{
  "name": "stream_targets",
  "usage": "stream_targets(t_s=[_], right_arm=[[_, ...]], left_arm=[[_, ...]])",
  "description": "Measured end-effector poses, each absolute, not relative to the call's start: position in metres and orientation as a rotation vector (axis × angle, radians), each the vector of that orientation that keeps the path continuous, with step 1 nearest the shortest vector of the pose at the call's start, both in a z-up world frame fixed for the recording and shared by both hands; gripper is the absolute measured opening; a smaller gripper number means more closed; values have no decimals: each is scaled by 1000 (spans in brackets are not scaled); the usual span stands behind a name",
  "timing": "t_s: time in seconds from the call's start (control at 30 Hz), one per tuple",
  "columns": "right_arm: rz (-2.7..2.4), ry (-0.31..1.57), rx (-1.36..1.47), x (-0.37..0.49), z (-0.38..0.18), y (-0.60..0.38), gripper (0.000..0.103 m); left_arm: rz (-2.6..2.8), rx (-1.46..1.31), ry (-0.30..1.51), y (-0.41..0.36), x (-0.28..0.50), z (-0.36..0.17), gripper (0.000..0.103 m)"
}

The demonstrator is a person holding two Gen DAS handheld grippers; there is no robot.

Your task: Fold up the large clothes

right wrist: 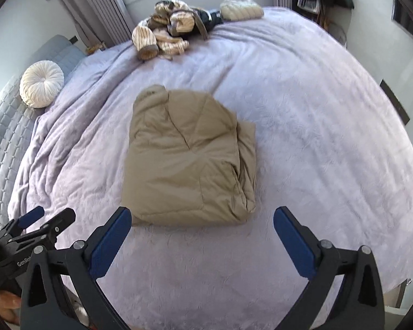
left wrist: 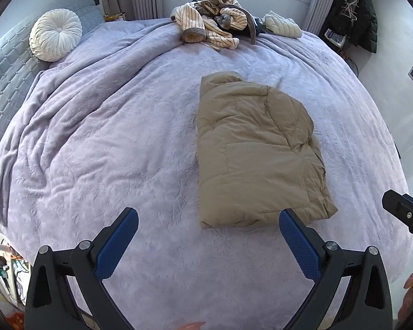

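On lavender bed [left wrist: 124,137]: folded tan jacket [left wrist: 256,148] just beyond left tool [left wrist: 208,225] and right tool [right wrist: 202,224]; both spread wide, empty.

The left view's edge cuts off the right tool [left wrist: 407,217].

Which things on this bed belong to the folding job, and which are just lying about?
Job:
- tan padded jacket, folded
- striped garment heap, unfolded
- cream quilted garment

Lying about:
- round white cushion
- dark coats hanging by the wall
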State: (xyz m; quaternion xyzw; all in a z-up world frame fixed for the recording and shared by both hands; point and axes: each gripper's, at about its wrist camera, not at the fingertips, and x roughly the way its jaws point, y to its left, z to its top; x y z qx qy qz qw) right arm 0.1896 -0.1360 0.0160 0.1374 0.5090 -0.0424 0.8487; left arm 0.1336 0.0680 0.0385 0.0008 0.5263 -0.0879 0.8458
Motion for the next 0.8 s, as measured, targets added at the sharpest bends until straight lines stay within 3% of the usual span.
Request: stream_targets(t_s=[0.8], right_arm=[[-152,1071,278,184,32,-133,103]], left_arm=[[-183,9,1095,64,125,56,103]])
